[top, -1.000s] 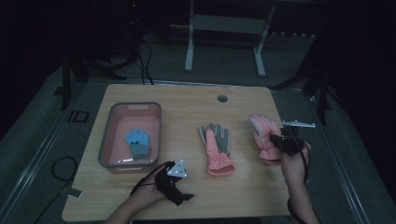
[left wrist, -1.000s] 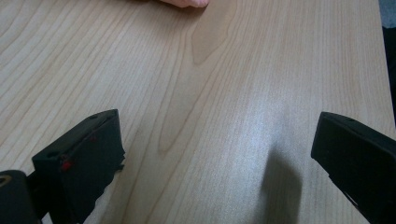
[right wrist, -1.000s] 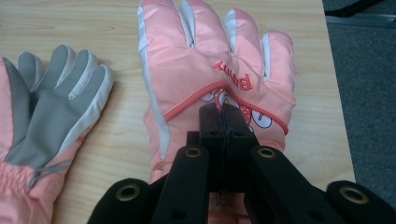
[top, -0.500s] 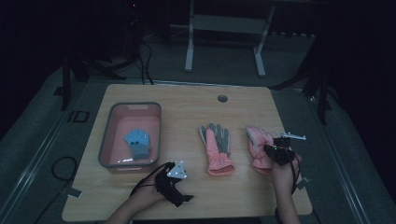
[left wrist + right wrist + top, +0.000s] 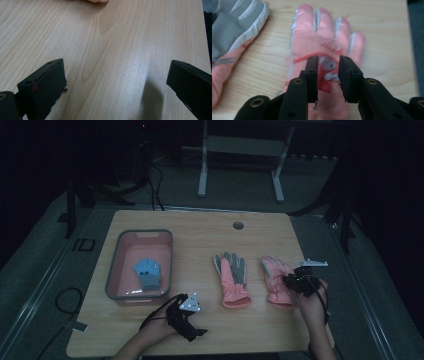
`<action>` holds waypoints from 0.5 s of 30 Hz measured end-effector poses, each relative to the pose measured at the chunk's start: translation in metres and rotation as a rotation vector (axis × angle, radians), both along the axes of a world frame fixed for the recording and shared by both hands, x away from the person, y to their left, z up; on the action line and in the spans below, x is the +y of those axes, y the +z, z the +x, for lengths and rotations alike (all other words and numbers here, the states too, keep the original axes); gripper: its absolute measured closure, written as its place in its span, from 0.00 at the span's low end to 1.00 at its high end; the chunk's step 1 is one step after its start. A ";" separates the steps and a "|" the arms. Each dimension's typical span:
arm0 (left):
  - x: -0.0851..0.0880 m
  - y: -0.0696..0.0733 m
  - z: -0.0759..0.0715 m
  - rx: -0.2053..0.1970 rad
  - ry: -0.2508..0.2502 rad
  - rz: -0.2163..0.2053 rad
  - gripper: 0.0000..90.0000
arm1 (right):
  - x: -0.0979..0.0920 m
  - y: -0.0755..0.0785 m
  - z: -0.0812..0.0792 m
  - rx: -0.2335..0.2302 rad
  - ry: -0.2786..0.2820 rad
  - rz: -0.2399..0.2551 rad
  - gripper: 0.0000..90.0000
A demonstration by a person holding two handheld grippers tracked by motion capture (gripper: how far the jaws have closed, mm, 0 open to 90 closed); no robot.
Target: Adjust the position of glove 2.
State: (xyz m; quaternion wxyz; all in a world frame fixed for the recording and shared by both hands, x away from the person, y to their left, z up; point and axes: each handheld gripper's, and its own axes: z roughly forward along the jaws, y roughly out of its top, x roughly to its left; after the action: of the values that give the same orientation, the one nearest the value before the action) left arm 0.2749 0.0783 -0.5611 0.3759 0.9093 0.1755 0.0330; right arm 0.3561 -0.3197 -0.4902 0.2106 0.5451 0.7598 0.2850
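Two gloves (image 5: 231, 276) (image 5: 276, 282) — one (image 5: 322, 50) under tongs (image 5: 328, 70)

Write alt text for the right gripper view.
The right tongs hover just above the back of a pink glove lying flat on the wooden table, jaws slightly apart and just opening, with nothing gripped between them. A second glove, grey palm up, lies at the left edge.

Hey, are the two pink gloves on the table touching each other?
Apart. The high view shows a strip of bare wood between the grey-palmed glove and the pink glove under the right gripper; the right gripper view shows the same gap.
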 end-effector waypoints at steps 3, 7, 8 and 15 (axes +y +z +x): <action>0.000 0.000 0.000 0.000 0.002 -0.001 0.03 | -0.014 0.006 0.007 0.023 0.072 0.041 0.71; 0.000 0.000 0.000 0.003 0.006 -0.002 0.03 | -0.016 0.000 0.011 0.057 0.121 0.050 0.67; 0.000 0.000 0.000 0.003 0.008 -0.002 0.03 | -0.016 -0.002 0.011 0.065 0.131 0.067 0.66; 0.000 0.000 0.000 0.002 0.006 -0.002 0.03 | -0.013 -0.027 0.016 0.106 0.103 0.065 0.64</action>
State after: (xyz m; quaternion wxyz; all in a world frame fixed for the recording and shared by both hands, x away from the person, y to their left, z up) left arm 0.2749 0.0785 -0.5616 0.3763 0.9085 0.1788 0.0329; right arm 0.3721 -0.3331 -0.5173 0.1371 0.5264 0.7871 0.2907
